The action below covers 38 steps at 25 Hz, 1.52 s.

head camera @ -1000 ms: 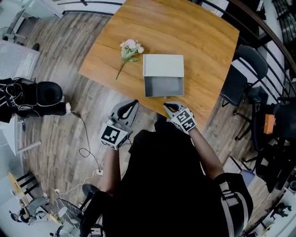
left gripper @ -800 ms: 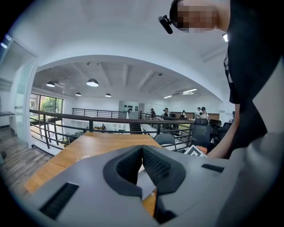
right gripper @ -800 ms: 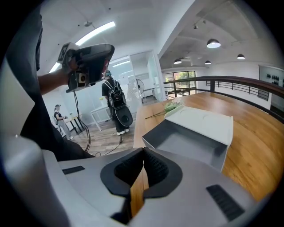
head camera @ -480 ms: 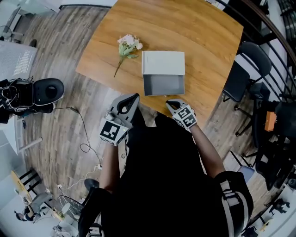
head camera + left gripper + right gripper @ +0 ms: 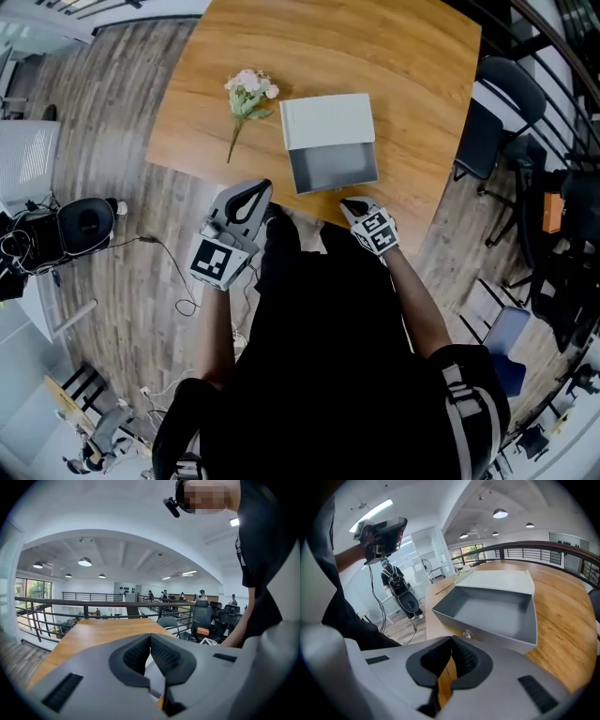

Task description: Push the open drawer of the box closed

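You stand at the near edge of the tabletop [image 5: 412,66] with the push not yet begun: the grey drawer [image 5: 497,616] hangs fully out of the white box [image 5: 326,120], its empty tray facing you and its front panel close to the edge of the wood. Your right gripper [image 5: 451,639] is angled down toward that front panel, jaws pressed together with nothing between them, the tips just short of the small knob [image 5: 467,633]. From the head view they appear not to be touching the panel, though the angle is too steep to be sure. Your left gripper [image 5: 263,186] hangs off to the side by the table edge, well apart from the box, its jaws likewise closed on nothing. A sprig of pale flowers [image 5: 247,92] lies on the wood just beside the box, clear of the drawer's path. The step in hand looks like the approach. The next move calls for bringing the closed tips of the right gripper flat against the drawer front, near its middle, then driving straight along the drawer's line toward the box. Since the box seems light, an off-centre or hurried shove may slide or twist it across the wood instead of seating the drawer.
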Tool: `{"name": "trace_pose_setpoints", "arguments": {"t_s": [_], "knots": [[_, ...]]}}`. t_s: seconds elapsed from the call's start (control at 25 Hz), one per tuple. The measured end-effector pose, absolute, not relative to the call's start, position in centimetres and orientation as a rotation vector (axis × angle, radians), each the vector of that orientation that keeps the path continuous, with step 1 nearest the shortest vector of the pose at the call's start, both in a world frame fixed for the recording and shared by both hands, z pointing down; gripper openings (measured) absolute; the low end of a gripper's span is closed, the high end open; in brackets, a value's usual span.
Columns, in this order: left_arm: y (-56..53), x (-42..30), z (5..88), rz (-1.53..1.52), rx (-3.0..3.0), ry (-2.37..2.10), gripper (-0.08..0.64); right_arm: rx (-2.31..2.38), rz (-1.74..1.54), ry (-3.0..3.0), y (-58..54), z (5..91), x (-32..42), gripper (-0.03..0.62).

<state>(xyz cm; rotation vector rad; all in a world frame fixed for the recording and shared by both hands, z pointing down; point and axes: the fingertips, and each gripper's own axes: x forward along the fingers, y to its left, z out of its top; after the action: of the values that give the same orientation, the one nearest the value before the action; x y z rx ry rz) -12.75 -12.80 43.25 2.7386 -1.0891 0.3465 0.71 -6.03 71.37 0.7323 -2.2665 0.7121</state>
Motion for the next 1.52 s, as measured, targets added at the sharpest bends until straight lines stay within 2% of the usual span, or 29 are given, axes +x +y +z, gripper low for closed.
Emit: {"name": "trace_pose_setpoints", "arguments": {"t_s": [0.56,1.08,1.36,1.52], "knots": [[-14.0,-13.6,42.4,0.332,2.708,-1.062,0.023,0.868,1.006,-2.185,-7.5,74.9,1.1,0.115],[-14.6,-13.6,42.9,0.374,2.713,-1.060,0.023,0.922,1.038,-2.196,-9.9,75.5,0.4,0.127],[-14.3,-13.6,42.9,0.359,2.705,-1.078,0.023,0.918,1.034,-2.205,-9.9,75.6,0.6,0.085],[-14.3,-13.8,42.9,0.356,2.696,-1.093,0.023,0.907,1.016,-2.213,-9.9,75.4,0.6,0.081]]}}
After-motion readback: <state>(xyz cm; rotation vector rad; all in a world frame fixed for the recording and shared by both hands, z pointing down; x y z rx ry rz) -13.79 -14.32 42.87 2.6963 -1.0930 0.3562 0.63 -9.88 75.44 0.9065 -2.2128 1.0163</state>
